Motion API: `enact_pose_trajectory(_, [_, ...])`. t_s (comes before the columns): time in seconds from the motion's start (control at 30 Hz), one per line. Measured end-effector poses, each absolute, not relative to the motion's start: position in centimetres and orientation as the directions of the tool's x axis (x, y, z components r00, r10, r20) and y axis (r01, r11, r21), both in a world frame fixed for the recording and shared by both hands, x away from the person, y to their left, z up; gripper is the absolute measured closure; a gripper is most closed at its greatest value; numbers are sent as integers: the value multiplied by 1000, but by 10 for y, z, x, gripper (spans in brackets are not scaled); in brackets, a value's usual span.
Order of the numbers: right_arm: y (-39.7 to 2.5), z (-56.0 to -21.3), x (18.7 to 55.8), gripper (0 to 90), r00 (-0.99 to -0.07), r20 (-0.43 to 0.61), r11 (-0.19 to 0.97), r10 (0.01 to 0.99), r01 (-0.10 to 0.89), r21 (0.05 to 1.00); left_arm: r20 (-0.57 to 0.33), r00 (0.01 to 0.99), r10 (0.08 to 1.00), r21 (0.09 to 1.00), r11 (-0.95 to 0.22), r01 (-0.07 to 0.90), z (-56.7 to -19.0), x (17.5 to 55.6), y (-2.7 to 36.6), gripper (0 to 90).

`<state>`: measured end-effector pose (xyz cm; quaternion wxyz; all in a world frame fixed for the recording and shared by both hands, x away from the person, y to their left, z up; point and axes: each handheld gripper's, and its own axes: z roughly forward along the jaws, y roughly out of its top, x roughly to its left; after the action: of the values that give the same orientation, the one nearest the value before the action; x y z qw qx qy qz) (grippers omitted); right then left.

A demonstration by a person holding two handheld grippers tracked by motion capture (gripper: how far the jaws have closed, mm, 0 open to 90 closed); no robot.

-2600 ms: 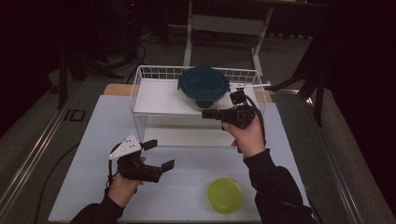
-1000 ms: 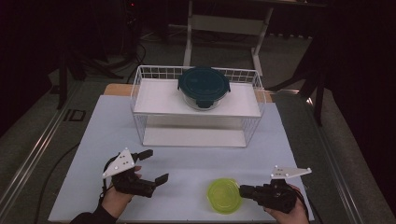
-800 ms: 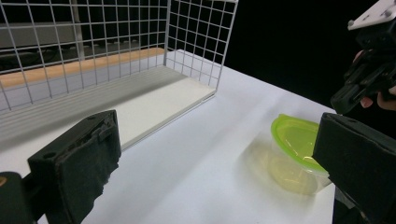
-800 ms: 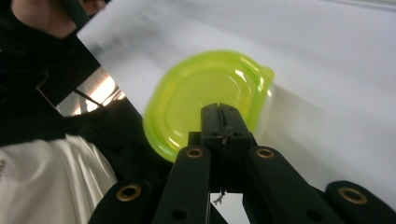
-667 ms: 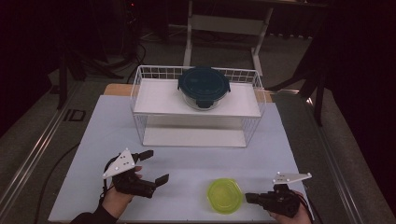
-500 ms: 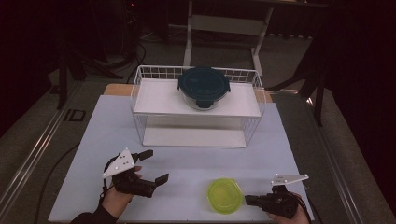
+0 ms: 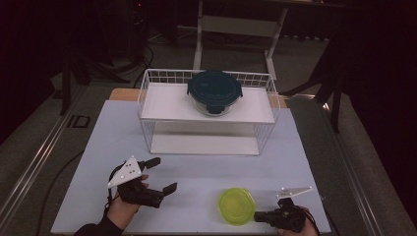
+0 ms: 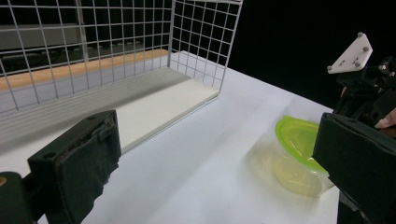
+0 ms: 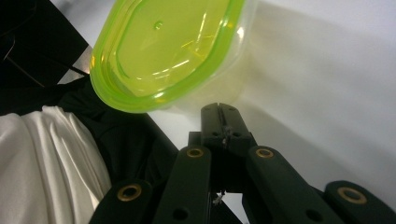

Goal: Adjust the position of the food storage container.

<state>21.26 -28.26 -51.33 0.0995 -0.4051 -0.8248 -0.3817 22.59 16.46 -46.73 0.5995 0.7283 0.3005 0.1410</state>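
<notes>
Jaws padded black flank translucent lime-lidded container [image 8: 299, 149] beside wire rack [image 8: 116, 51].

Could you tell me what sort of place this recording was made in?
Probably a lab or studio workbench: a white-topped table in a dark room, a wire rack holding a lidded container, and equipment stands behind.

wire rack [image 7: 209, 105]: 1 | dark lidded container [image 7: 214, 91]: 1 | green lidded container [image 7: 236, 206]: 1 | claws: 2 (left claw [image 7: 158, 175], right claw [image 7: 259, 216])

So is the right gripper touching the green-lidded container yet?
Cannot tell. In the high view the right gripper sits right at the green-lidded container, and in the right gripper view its shut fingers reach the base with no plain gap.
</notes>
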Motion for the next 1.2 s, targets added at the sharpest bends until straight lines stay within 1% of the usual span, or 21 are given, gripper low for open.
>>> enact_pose_trajectory(0.13, [-273,-519,214,900,-653,477,404,588,748,526,-159,778,608,958,-96,270,-468,227,165,6])
enact_pose_trajectory(0.4, [-261,-521,220,900,-646,501,404,576,758,513,-157,778,609,958,-97,270,-468,227,165,6])
enact_pose_trajectory(0.8, [-234,-521,233,900,-665,498,425,557,743,516,-160,774,613,958,-93,272,-468,228,167,6])
enact_pose_trajectory(1.2, [-226,-522,226,900,-673,513,439,533,739,511,-152,775,613,960,-96,264,-468,228,167,6])
